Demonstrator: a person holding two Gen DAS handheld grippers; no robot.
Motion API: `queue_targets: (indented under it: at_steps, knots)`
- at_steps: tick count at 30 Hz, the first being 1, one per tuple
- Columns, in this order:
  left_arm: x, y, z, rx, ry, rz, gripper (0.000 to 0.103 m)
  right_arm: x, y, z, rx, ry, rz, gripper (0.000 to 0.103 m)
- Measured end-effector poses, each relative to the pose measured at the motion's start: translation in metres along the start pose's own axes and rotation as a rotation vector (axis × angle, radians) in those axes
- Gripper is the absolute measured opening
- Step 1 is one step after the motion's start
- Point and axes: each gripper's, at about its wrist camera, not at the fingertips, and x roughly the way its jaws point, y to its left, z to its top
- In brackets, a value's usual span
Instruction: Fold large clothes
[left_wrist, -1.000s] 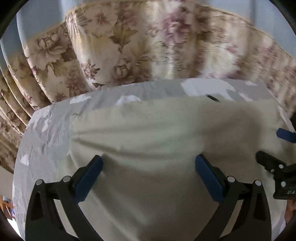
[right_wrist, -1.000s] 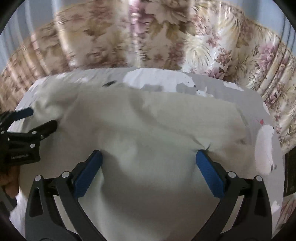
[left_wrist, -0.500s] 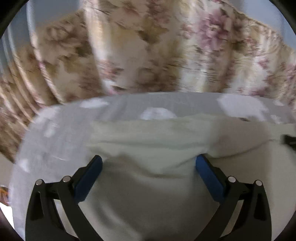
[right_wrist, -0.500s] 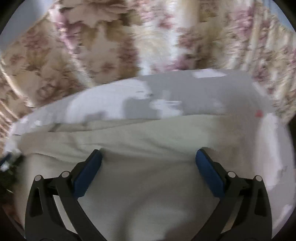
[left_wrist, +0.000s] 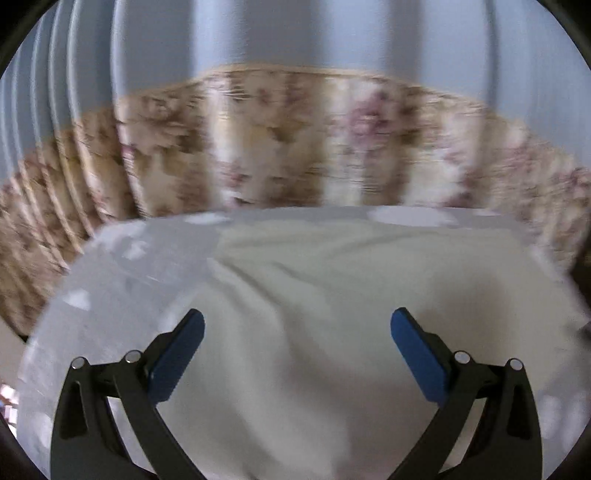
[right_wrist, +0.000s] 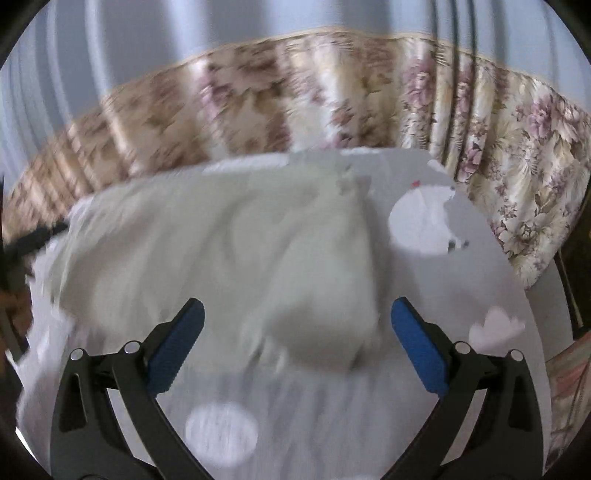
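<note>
The pale cloth (left_wrist: 332, 295) lies on the gray sheet (left_wrist: 110, 288) (with white shapes), flowery curtain (right_wrist: 517, 155) behind. Left gripper (left_wrist: 297, 334) and right gripper (right_wrist: 297, 325) fingers are spread wide, holding nothing

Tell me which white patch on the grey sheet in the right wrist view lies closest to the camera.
The round white patch at the bottom, below the pale cream garment; the polar-bear patch and cloud patch lie farther right.

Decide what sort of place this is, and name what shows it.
Probably a bedroom: a pale garment lies on a grey sheet printed with white animals, like a bed, with floral curtains behind.
</note>
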Motion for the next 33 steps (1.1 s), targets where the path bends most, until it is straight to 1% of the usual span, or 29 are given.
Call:
queue_targets:
  at_steps: [1, 3, 4, 6, 8, 9, 10, 11, 12, 13, 16, 18, 19, 21, 23, 26, 29, 31, 32, 33]
  knots:
    - [-0.004, -0.009, -0.005, 0.001, 0.009, -0.024, 0.101, -0.002, 0.008, -0.010, -0.031, 0.005, -0.007, 0.100]
    - [-0.010, -0.029, -0.014, 0.039, -0.017, -0.004, 0.101, -0.003, 0.024, -0.026, -0.103, 0.004, -0.041, 0.100]
    - [-0.010, -0.039, -0.020, 0.047, -0.015, 0.005, 0.101, 0.000, 0.030, -0.031, -0.124, 0.010, -0.059, 0.100]
    - [-0.002, -0.054, -0.027, 0.040, 0.027, -0.014, 0.101, 0.007, 0.032, -0.038, -0.133, 0.043, -0.088, 0.100]
    - [0.003, -0.061, -0.031, 0.033, 0.040, -0.013, 0.101, 0.009, 0.021, -0.039, -0.041, 0.080, -0.086, 0.100]
    - [0.004, -0.064, -0.032, 0.028, 0.039, -0.017, 0.101, 0.008, 0.011, -0.038, 0.032, 0.087, -0.087, 0.100]
    - [0.004, -0.067, -0.034, 0.023, 0.038, -0.017, 0.101, 0.007, 0.004, -0.037, 0.062, 0.084, -0.100, 0.100]
    - [0.006, -0.068, -0.035, 0.019, 0.042, -0.017, 0.101, 0.005, -0.001, -0.038, 0.066, 0.079, -0.131, 0.100]
    - [0.008, -0.070, -0.035, 0.009, 0.048, -0.022, 0.101, 0.004, -0.001, -0.039, 0.041, 0.076, -0.160, 0.100]
    - [0.010, -0.067, -0.034, 0.003, 0.048, -0.023, 0.101, 0.003, 0.003, -0.042, -0.020, 0.081, -0.180, 0.100]
    - [0.014, -0.067, -0.033, -0.010, 0.051, -0.030, 0.101, 0.005, 0.016, -0.053, -0.167, 0.087, -0.200, 0.100]
    - [0.018, -0.066, -0.033, -0.021, 0.052, -0.029, 0.101, 0.011, 0.016, -0.057, -0.208, 0.095, -0.234, 0.100]
    - [0.018, -0.065, -0.033, -0.031, 0.054, -0.032, 0.101, 0.018, 0.014, -0.058, -0.213, 0.102, -0.261, 0.100]
    - [0.020, -0.062, -0.034, -0.047, 0.055, -0.042, 0.101, 0.030, 0.008, -0.058, -0.204, 0.113, -0.279, 0.100]
    - [0.020, -0.063, -0.036, -0.046, 0.050, -0.040, 0.101, 0.043, 0.004, -0.053, -0.194, 0.092, -0.278, 0.100]
    - [0.020, -0.064, -0.038, -0.040, 0.041, -0.039, 0.101, 0.059, -0.003, -0.032, -0.194, 0.081, -0.316, 0.100]
    - [0.020, -0.062, -0.039, -0.048, 0.042, -0.052, 0.101, 0.072, -0.007, -0.012, -0.191, 0.068, -0.325, 0.100]
    - [0.021, -0.061, -0.040, -0.054, 0.043, -0.061, 0.101, 0.072, -0.011, 0.003, -0.167, 0.025, -0.325, 0.100]
    - [0.021, -0.060, -0.041, -0.056, 0.044, -0.063, 0.101, 0.067, -0.014, 0.009, -0.136, -0.007, -0.316, 0.100]
    - [0.022, -0.059, -0.041, -0.056, 0.044, -0.063, 0.101, 0.059, -0.019, 0.015, -0.078, -0.059, -0.289, 0.100]
